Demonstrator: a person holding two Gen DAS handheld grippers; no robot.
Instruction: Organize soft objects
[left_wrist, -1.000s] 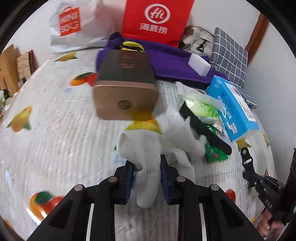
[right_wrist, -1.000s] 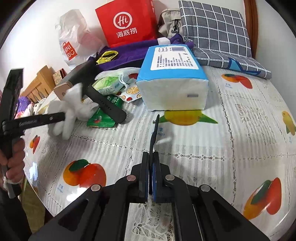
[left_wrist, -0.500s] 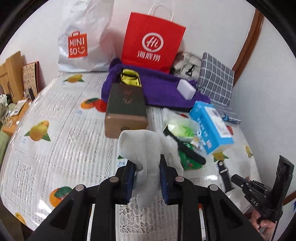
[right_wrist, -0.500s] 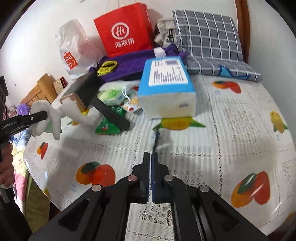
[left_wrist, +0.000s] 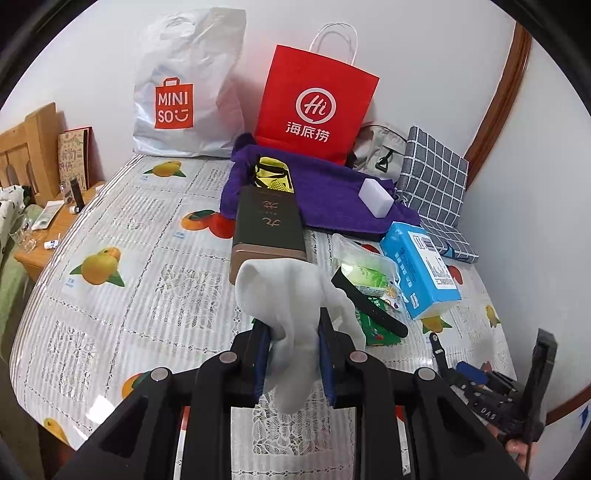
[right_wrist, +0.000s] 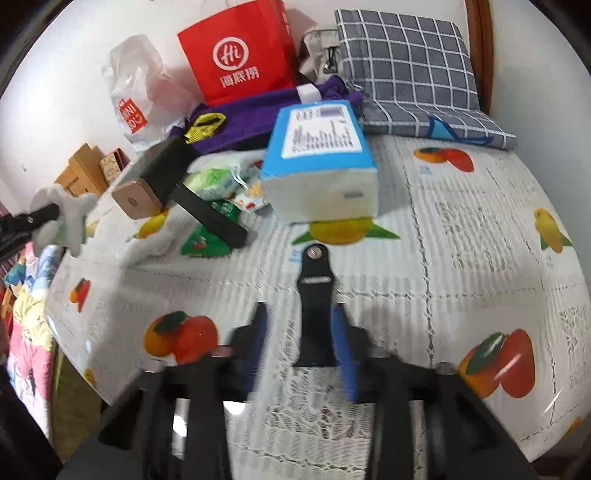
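My left gripper (left_wrist: 291, 328) is shut on a white sock (left_wrist: 284, 295) and holds it above the table's front part; the sock drapes over and below the fingers. In the right wrist view the sock (right_wrist: 70, 214) shows at the far left. My right gripper (right_wrist: 301, 325) is open over the tablecloth; a flat black strap piece (right_wrist: 316, 314) lies between its fingers, against the right one. A second white sock (right_wrist: 155, 247) lies on the table by a green packet (right_wrist: 205, 243).
A dark box with a gold end (left_wrist: 267, 229), a blue tissue pack (left_wrist: 421, 269), a black bar (left_wrist: 369, 306), green snack packets (left_wrist: 364, 273), a purple towel (left_wrist: 325, 192) with a white sponge (left_wrist: 375, 195), a red bag (left_wrist: 317, 107), a Miniso bag (left_wrist: 184, 88), a checked cushion (left_wrist: 436, 177).
My left gripper has lifted and pulled back with the sock. My right gripper was shut on the black strap piece and has opened; the piece now lies flat between its fingers.
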